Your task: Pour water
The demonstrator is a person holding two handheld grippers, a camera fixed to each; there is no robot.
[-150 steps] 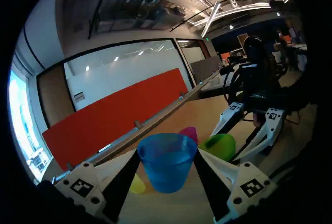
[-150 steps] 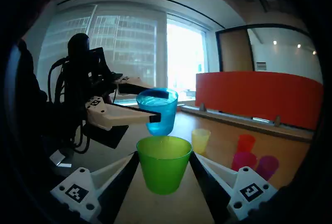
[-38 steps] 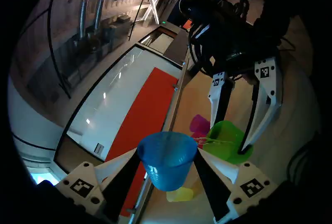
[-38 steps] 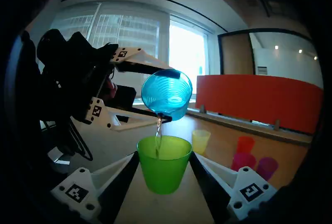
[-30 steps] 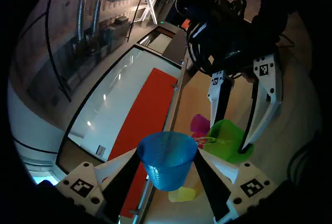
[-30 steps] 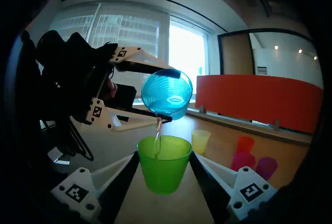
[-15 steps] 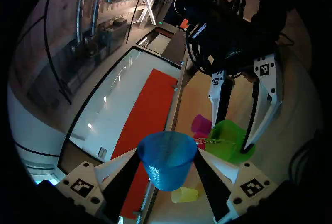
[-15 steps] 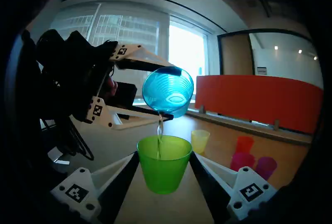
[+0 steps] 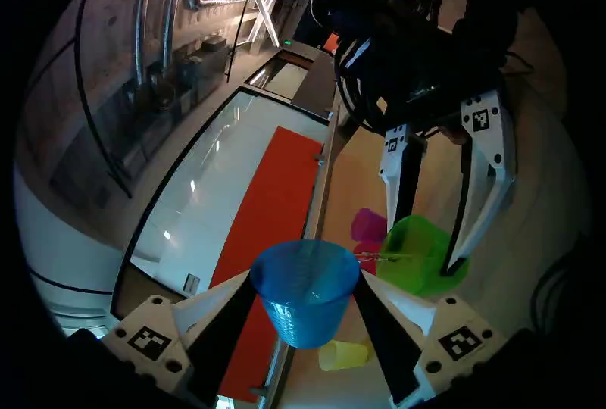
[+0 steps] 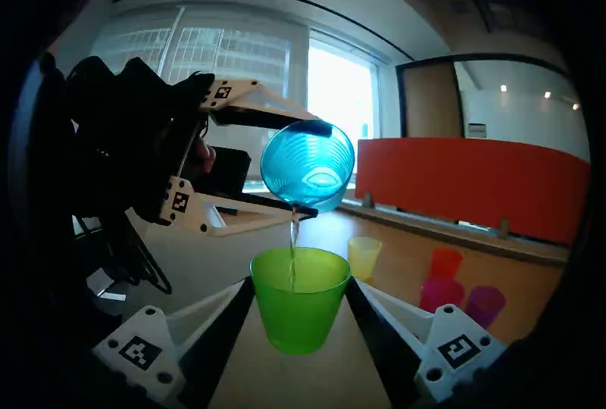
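Left gripper (image 9: 304,288) cam is rolled way over, so the table (image 9: 356,182) edge and red panel (image 9: 261,212) run nearly upright, with ceiling down the left side. It looks along its fingers. The blue cup (image 9: 304,307) is right at the lens, and the right gripper (image 9: 422,246) with the green cup (image 9: 417,257) is a bit beyond.

Right gripper cam sits level, facing across the table at the windows (image 10: 242,68) and panel. Here the green cup is close up, and the blue cup is just past it and higher.

Both share the two cups, the panel, the yellow cup (image 9: 345,354) and, I think, the same pink cup (image 9: 369,223).
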